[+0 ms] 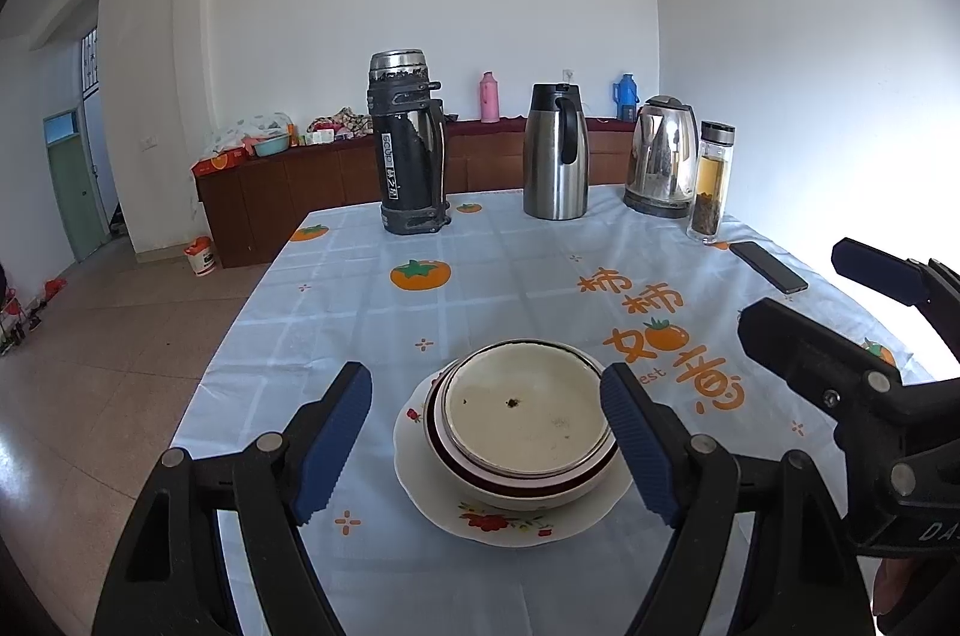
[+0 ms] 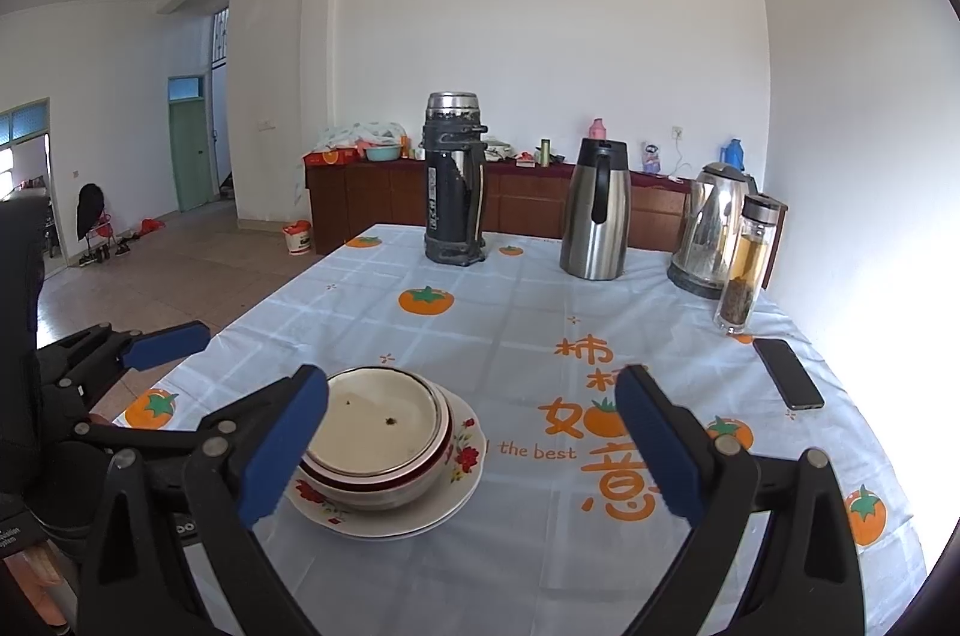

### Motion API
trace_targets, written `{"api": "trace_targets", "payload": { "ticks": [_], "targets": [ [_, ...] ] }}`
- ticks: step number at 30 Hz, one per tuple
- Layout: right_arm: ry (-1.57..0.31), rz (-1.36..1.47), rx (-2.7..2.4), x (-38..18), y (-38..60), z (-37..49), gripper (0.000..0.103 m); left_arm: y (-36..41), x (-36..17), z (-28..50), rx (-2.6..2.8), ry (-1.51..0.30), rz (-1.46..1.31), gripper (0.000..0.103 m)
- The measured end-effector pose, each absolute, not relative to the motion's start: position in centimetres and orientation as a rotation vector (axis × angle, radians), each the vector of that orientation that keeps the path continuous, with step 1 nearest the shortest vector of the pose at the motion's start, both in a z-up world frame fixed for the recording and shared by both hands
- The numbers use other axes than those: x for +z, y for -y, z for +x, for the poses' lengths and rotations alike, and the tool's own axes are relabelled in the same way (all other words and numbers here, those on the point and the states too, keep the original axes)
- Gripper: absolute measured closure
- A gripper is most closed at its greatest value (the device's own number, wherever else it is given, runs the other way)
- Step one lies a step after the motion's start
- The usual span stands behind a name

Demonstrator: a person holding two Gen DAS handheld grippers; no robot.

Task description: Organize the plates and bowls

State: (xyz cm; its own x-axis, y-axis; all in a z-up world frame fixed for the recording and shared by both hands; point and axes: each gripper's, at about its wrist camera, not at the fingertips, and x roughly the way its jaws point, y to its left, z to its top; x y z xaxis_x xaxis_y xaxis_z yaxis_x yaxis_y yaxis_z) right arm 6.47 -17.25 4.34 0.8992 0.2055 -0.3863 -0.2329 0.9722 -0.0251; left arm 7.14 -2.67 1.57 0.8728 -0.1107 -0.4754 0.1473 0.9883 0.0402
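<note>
A stack of bowls (image 1: 522, 414) with dark red rims sits on a white flowered plate (image 1: 516, 516) near the table's front edge. The top bowl is cream inside with dark specks. The stack also shows in the right wrist view (image 2: 378, 426) on its plate (image 2: 462, 480). My left gripper (image 1: 486, 441) is open, with its blue pads on either side of the stack and above it. My right gripper (image 2: 474, 444) is open and empty, to the right of the stack; it also shows in the left wrist view (image 1: 840, 312).
The table has a light blue cloth (image 1: 480, 276) with orange persimmons. At its far edge stand a black thermos (image 1: 411, 156), a steel carafe (image 1: 555, 153), an electric kettle (image 1: 660, 159) and a tea bottle (image 1: 711, 183). A black phone (image 1: 768, 267) lies at the right.
</note>
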Motion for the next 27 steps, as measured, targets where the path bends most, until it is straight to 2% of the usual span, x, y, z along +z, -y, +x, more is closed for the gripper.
{"api": "trace_targets", "payload": {
  "ticks": [27],
  "targets": [
    [-0.413, -0.073, 0.23, 3.61, 16.51, 6.51, 0.005, 2.54, 0.87, 8.0, -0.103, -0.493, 0.078, 0.022]
  ]
}}
